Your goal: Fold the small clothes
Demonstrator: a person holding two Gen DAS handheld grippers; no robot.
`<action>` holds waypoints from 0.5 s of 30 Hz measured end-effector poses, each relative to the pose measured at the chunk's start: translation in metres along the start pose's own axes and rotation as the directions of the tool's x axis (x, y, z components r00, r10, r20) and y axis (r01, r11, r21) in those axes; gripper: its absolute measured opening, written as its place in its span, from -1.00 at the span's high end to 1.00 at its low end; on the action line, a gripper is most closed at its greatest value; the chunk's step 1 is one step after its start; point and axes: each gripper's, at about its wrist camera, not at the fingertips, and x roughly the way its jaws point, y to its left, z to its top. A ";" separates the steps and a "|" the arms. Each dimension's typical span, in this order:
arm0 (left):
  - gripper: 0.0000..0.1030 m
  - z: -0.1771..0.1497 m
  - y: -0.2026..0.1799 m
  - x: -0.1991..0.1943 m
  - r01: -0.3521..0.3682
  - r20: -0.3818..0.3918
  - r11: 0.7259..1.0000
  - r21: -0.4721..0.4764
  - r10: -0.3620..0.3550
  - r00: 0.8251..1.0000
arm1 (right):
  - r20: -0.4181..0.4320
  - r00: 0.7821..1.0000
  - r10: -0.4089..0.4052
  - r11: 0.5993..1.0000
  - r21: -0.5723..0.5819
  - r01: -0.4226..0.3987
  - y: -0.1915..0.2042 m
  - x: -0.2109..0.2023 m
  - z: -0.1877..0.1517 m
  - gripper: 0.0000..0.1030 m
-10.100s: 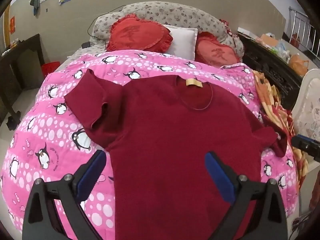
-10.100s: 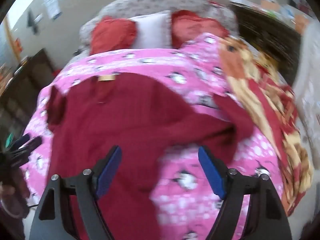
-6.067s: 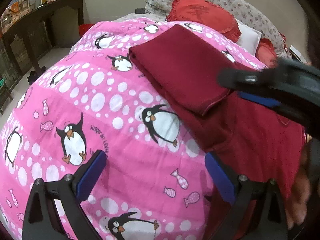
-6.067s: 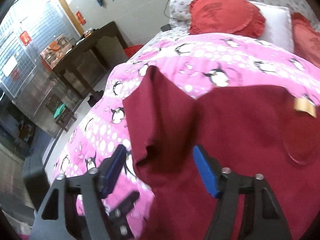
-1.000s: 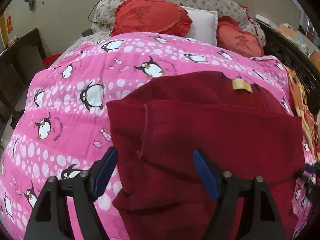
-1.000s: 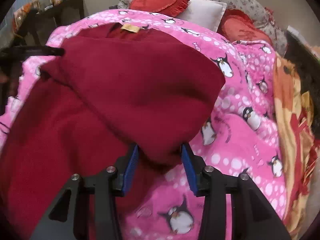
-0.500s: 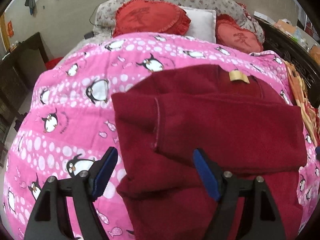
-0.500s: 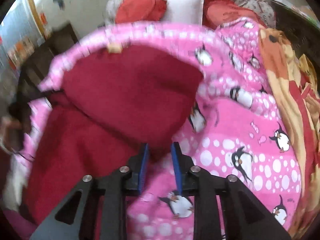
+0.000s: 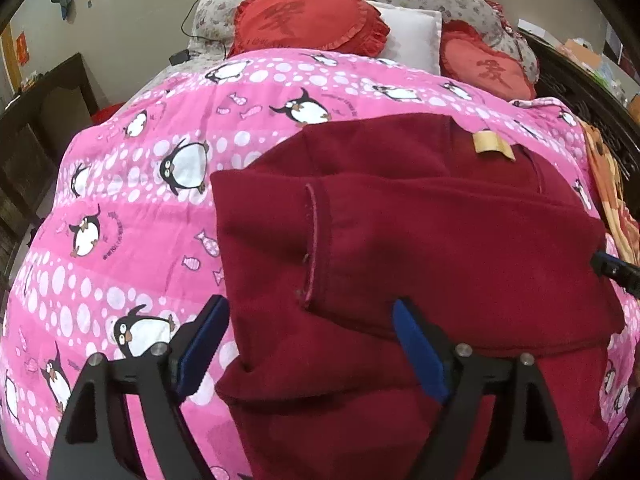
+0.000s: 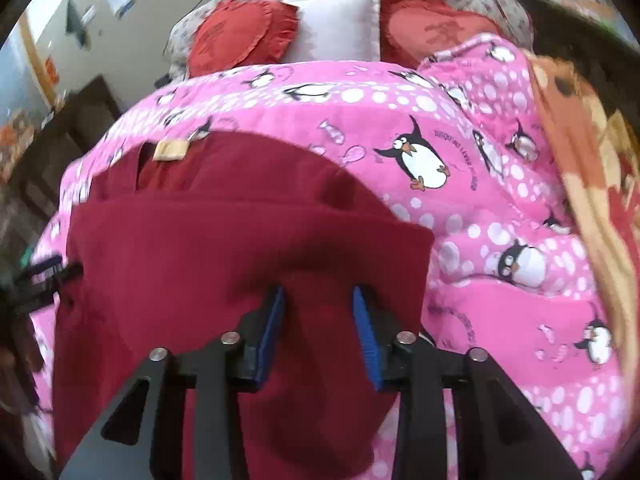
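A dark red shirt [image 9: 400, 240] lies on the pink penguin quilt [image 9: 120, 220], both sides folded in over the middle, its tan neck label [image 9: 490, 144] at the far end. My left gripper [image 9: 308, 344] is open just above the shirt's left part, holding nothing. In the right wrist view the shirt [image 10: 200, 248] fills the left half. My right gripper [image 10: 318, 320] is open to a narrow gap over the shirt's right fold, with cloth showing between the jaws. The right gripper's tip [image 9: 612, 270] shows at the shirt's right edge in the left wrist view.
Two red heart cushions [image 9: 304, 20] and a white pillow [image 9: 412, 40] lie at the bed's head. An orange patterned blanket [image 10: 592, 168] lies on the right. Dark wooden furniture [image 9: 36, 120] stands left of the bed. The left gripper's tip [image 10: 44, 272] shows at the left.
My right gripper laid the right side of the shirt over the middle and widened from nearly closed to a narrow gap. My left gripper stayed open and moved slightly closer to the shirt.
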 end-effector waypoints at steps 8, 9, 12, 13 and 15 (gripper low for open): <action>-0.70 -0.005 0.001 -0.008 -0.006 0.004 1.000 0.013 0.006 1.000 | 0.012 1.000 -0.001 0.999 -0.032 0.001 0.008 -0.051 -0.022 0.69; -0.70 -0.006 0.001 -0.009 -0.007 0.005 1.000 0.015 0.007 1.000 | 0.012 1.000 0.003 0.999 -0.037 -0.002 0.009 -0.057 -0.029 0.69; -0.70 -0.009 0.000 -0.014 -0.017 0.010 1.000 0.019 0.016 1.000 | -0.010 1.000 -0.005 0.998 -0.057 0.004 0.010 -0.057 -0.048 0.69; -0.70 -0.011 0.000 -0.016 -0.019 0.008 1.000 0.020 0.019 1.000 | -0.030 0.999 -0.029 0.997 -0.074 0.027 0.010 -0.051 -0.054 0.69; -0.70 -0.015 0.001 -0.022 -0.020 0.009 1.000 0.020 0.020 1.000 | -0.063 0.992 -0.114 0.988 -0.107 0.107 0.010 -0.035 -0.062 0.69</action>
